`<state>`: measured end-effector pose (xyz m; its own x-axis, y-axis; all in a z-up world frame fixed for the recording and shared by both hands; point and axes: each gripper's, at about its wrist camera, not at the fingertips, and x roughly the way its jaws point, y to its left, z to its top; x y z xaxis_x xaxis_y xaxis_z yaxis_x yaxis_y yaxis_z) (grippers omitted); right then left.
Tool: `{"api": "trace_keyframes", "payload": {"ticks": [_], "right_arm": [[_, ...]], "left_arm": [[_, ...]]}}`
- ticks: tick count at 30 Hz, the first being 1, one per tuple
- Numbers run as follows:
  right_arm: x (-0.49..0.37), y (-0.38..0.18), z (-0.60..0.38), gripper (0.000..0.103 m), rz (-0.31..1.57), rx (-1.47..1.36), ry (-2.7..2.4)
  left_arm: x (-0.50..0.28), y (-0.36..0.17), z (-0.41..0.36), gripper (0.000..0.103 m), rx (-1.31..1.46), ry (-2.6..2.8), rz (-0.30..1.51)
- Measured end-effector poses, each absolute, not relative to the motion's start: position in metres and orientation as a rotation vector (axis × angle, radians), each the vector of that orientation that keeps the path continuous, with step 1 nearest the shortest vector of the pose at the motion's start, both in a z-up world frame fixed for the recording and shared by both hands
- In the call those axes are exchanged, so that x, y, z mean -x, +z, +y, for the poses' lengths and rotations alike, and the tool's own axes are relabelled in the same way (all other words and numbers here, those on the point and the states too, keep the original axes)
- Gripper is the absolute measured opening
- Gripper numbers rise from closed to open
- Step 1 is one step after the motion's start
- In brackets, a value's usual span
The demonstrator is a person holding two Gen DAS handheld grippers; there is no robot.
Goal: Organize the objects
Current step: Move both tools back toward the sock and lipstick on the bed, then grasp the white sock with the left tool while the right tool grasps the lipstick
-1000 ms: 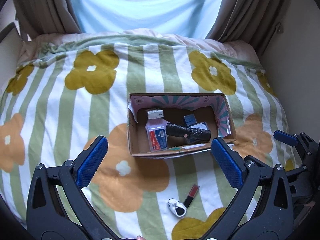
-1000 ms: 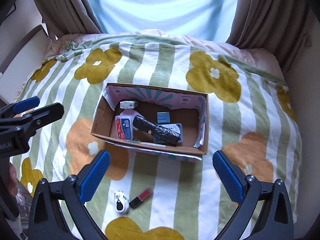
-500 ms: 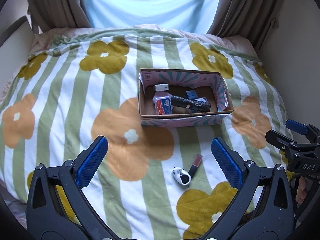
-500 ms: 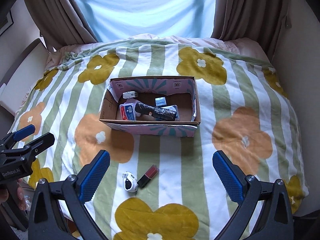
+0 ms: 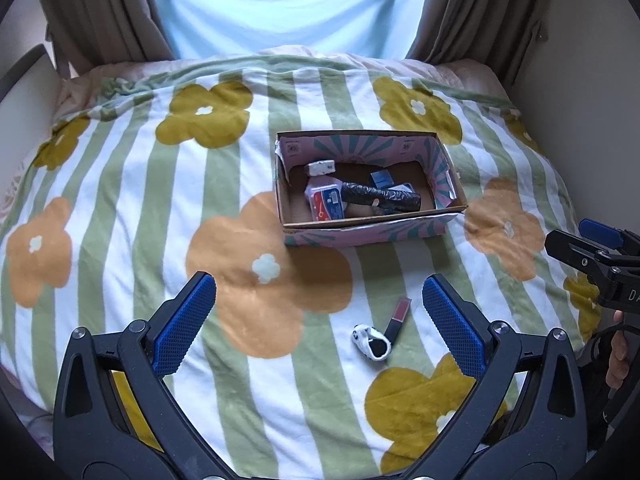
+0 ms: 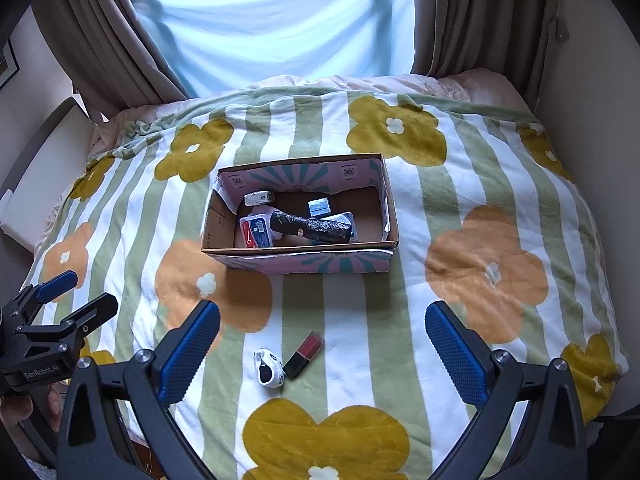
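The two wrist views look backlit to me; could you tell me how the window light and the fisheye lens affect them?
Left wrist view: the curtained window is washed out pale blue, the blanket evenly lit, and the edges bow and darken. Right wrist view: same bright window, the cardboard box throws a soft shadow toward the camera, and the frame corners are black.

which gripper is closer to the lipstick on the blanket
Roughly even, perhaps left. The lipstick lies just inside the left gripper's right finger; for the right gripper it lies centred between open fingers.

Left hand-held gripper and right hand-held gripper both gape wide, empty.
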<state>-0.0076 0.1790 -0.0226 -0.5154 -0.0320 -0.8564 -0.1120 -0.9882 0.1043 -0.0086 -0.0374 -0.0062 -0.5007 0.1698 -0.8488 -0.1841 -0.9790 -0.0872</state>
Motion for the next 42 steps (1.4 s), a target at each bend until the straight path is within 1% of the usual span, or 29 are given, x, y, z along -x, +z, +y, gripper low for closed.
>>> {"api": "trace_keyframes", "payload": {"ticks": [5, 9, 18, 21, 25, 29, 31, 32, 33, 34, 37, 41, 42], "right_arm": [[0.009, -0.037, 0.179, 0.102, 0.248, 1.537, 2.643], [0.012, -0.058, 0.177, 0.102, 0.274, 1.567, 2.599], [0.025, -0.131, 0.165, 0.098, 0.329, 1.651, 2.489], [0.029, -0.159, 0.163, 0.094, 0.35, 1.679, 2.453], [0.034, -0.195, 0.161, 0.084, 0.401, 1.715, 2.402], [0.038, -0.229, 0.157, 0.081, 0.441, 1.741, 2.362], [0.039, -0.243, 0.156, 0.075, 0.458, 1.757, 2.348], [0.039, -0.25, 0.155, 0.074, 0.472, 1.767, 2.339], [0.04, -0.257, 0.154, 0.071, 0.488, 1.776, 2.33], [0.04, -0.263, 0.154, 0.064, 0.505, 1.787, 2.325], [0.041, -0.277, 0.153, 0.058, 0.542, 1.812, 2.311], [0.041, -0.29, 0.154, 0.051, 0.581, 1.824, 2.297], [0.04, -0.292, 0.155, 0.047, 0.59, 1.824, 2.296]], "left_arm": [[0.01, -0.023, -0.035, 0.103, 1.442, 2.492, 0.071], [0.01, -0.044, -0.026, 0.103, 1.424, 2.403, 0.149], [0.008, -0.116, -0.003, 0.103, 1.375, 2.186, 0.329], [0.005, -0.144, 0.004, 0.103, 1.348, 2.111, 0.377], [0.004, -0.179, 0.014, 0.103, 1.315, 2.022, 0.419], [0.003, -0.215, 0.028, 0.103, 1.295, 1.94, 0.434], [0.004, -0.233, 0.034, 0.103, 1.297, 1.902, 0.433], [0.005, -0.24, 0.037, 0.103, 1.3, 1.885, 0.431], [0.006, -0.248, 0.04, 0.103, 1.301, 1.87, 0.43], [0.007, -0.255, 0.042, 0.103, 1.301, 1.856, 0.43], [0.008, -0.272, 0.048, 0.098, 1.302, 1.82, 0.435], [0.011, -0.286, 0.05, 0.098, 1.304, 1.79, 0.415], [0.012, -0.288, 0.051, 0.098, 1.304, 1.784, 0.411]]}}
